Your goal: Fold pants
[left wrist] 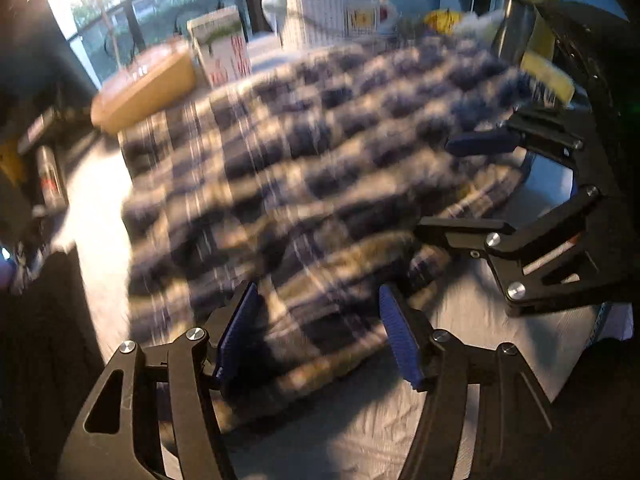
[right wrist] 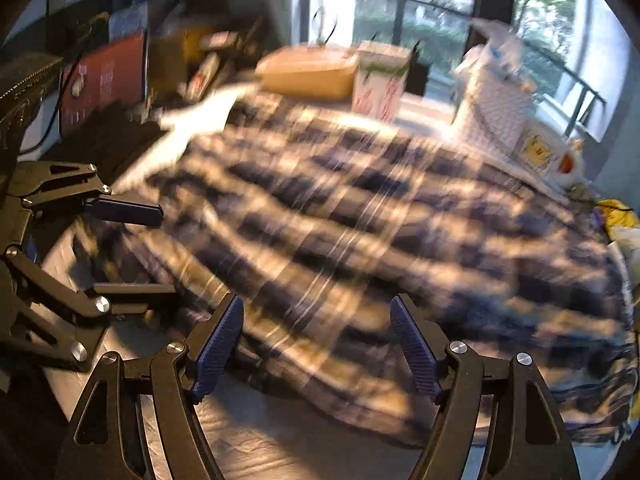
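Note:
The plaid pants [left wrist: 320,168], checked in blue, white and cream, lie spread and partly folded on a pale grey sheet [left wrist: 352,432]; both views are blurred. My left gripper [left wrist: 318,314] stands open over the pants' near edge, its blue pads [left wrist: 240,328] wide apart and pressing on nothing. My right gripper [right wrist: 316,322] is open too, above the near hem of the pants [right wrist: 360,232]. Each gripper shows in the other's view: the right one [left wrist: 460,186] open at the cloth's right edge, the left one [right wrist: 144,248] open at its left edge.
A tan box [left wrist: 144,88] and a white carton with red writing [left wrist: 224,48] stand behind the pants. A white mesh bag [right wrist: 496,104] and yellow items [right wrist: 620,216] lie to the right. A red box [right wrist: 104,80] and dark clutter sit at the left.

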Available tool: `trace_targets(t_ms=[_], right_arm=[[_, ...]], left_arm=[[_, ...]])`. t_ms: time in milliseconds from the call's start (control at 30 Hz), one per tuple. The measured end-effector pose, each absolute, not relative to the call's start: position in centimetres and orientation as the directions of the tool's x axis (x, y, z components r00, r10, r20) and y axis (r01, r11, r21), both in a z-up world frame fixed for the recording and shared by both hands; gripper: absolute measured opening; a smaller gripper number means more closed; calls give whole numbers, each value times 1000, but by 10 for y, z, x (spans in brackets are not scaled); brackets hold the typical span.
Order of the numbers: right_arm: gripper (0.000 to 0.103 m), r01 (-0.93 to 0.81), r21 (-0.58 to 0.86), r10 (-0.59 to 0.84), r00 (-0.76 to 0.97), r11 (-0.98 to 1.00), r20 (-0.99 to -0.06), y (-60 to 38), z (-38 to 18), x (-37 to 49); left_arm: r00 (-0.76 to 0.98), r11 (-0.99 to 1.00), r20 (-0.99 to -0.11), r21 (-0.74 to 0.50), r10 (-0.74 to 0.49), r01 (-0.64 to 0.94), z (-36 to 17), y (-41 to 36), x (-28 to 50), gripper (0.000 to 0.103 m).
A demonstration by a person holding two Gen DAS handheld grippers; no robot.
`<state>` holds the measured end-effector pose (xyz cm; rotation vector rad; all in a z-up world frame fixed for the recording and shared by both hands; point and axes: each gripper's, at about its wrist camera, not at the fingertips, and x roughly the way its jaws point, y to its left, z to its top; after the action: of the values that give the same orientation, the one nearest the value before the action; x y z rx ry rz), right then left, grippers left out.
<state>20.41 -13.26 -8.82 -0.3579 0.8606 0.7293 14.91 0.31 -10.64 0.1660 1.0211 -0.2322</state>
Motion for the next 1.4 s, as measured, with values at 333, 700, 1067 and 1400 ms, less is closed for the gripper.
trace_targets(t_ms=[333,700,1067,1400], right_arm=[[78,-703,26,426,400,710,-811,-168,-97,186],[78,-648,59,469,482,759,-740,-212,-59,228],[34,-585,-120,287,554,802,-781,-209,-72,314],[34,-550,-104,229,503,829,-834,-209,-90,366]], left_arm=[[440,950,-881,-34,-175,310,-102,25,107,63],[572,962,-812,51,-118,270,-56,58,184,63],[492,910,-868,150,-66,387,-99,44,269,63],[498,955,-866,175,34,240,-108,100,312,83]])
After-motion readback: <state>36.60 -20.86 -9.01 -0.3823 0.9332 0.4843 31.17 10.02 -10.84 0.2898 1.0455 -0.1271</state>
